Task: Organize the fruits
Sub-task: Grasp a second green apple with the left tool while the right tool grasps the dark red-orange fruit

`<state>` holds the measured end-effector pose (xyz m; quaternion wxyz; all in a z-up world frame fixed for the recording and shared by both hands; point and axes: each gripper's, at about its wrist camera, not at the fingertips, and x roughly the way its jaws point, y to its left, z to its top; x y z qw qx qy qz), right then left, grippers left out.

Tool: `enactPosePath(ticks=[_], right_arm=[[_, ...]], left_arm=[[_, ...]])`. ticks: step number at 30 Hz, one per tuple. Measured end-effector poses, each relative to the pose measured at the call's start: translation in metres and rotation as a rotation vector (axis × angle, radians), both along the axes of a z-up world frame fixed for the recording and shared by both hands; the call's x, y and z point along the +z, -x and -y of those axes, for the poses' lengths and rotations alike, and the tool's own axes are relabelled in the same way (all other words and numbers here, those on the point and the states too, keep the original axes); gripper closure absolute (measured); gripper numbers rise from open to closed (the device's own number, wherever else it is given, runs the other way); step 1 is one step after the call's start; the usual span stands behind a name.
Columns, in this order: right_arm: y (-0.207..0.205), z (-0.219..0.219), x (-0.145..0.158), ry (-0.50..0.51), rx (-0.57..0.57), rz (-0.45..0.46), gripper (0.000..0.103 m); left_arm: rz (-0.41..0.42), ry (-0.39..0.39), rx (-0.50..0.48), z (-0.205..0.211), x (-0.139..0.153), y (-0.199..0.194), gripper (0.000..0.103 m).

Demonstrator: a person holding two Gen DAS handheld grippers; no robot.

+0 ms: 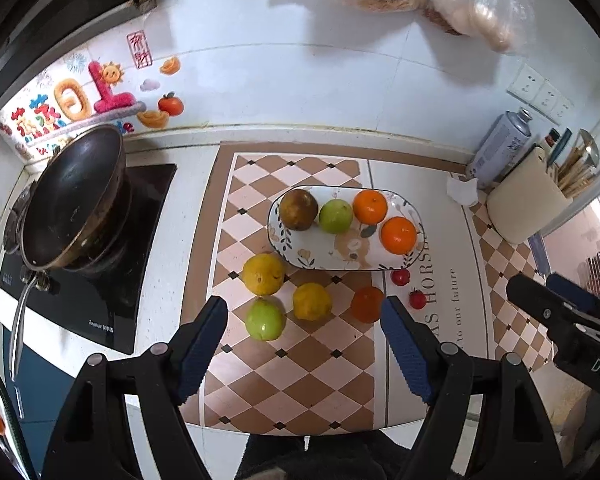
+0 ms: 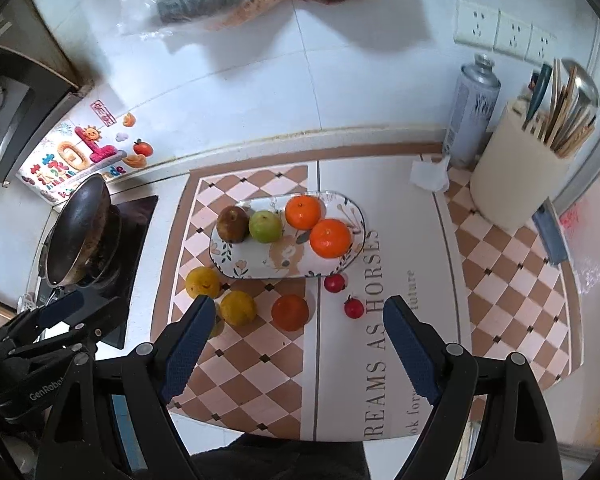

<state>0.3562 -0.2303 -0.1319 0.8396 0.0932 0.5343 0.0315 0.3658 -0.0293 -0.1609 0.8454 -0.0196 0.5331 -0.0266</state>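
An oval patterned plate (image 1: 352, 262) (image 2: 256, 266) holds a brown fruit (image 1: 299, 209), a green fruit (image 1: 335, 216) and two oranges (image 1: 370, 206) (image 1: 398, 235). On the mat in front of it lie two yellow fruits (image 1: 263, 273) (image 1: 311, 301), a green fruit (image 1: 264, 319), an orange (image 1: 367, 304) and two small red fruits (image 1: 400, 277) (image 1: 417, 299). My left gripper (image 1: 304, 316) is open and empty, above the loose fruits. My right gripper (image 2: 300, 312) is open and empty, above the loose orange (image 2: 290, 312).
A black pan (image 1: 74, 200) sits on the stove at the left. A spray can (image 1: 500, 148), a cream utensil holder (image 1: 526, 204) and a crumpled tissue (image 1: 462, 192) stand at the back right. The checkered mat (image 1: 292, 380) reaches the counter's front edge.
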Motion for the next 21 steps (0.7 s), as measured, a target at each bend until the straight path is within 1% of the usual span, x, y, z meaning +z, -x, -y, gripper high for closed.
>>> enactPosePath(ticks=[1,2,3,5,6,7,9,12,15,17,18,20,21], right_arm=[[-0.002,0.001,-0.006,-0.010,0.000,-0.013,0.015],[-0.005,0.002,-0.015,-0.024,0.002,-0.032,0.015],[-0.007,0.002,-0.024,-0.036,0.003,-0.051,0.015],[-0.014,0.002,-0.046,-0.054,0.015,-0.091,0.015],[-0.018,0.001,-0.058,-0.046,0.024,-0.099,0.015],[-0.023,-0.002,-0.075,-0.049,0.034,-0.135,0.015],[-0.031,-0.007,-0.101,-0.065,0.049,-0.176,0.015],[-0.044,-0.016,-0.147,-0.082,0.059,-0.241,0.015],[-0.058,-0.026,-0.187,-0.108,0.059,-0.294,0.015],[-0.067,-0.031,-0.211,-0.153,0.053,-0.332,0.015],[-0.071,-0.034,-0.221,-0.158,0.057,-0.347,0.016],[-0.079,-0.040,-0.241,-0.145,0.059,-0.376,0.020],[-0.082,-0.042,-0.249,-0.139,0.060,-0.388,0.026]], left_arm=[[-0.002,0.005,0.005,-0.001,-0.004,-0.002,0.025],[-0.003,0.011,0.010,-0.004,-0.007,-0.004,0.017],[-0.008,0.013,0.018,-0.007,-0.011,-0.007,0.006],[-0.011,0.009,0.043,-0.014,-0.022,-0.014,0.005],[-0.020,-0.003,0.064,-0.018,-0.029,-0.019,0.005],[-0.029,-0.008,0.077,-0.022,-0.035,-0.022,0.005],[-0.071,-0.020,0.111,-0.032,-0.055,-0.031,0.005],[-0.131,-0.013,0.142,-0.043,-0.080,-0.040,0.005],[-0.215,0.013,0.169,-0.053,-0.110,-0.047,0.005],[-0.295,0.064,0.192,-0.059,-0.132,-0.050,0.005],[-0.328,0.091,0.204,-0.061,-0.141,-0.052,0.005],[-0.372,0.114,0.235,-0.065,-0.159,-0.054,0.005],[-0.393,0.126,0.244,-0.065,-0.167,-0.056,0.005]])
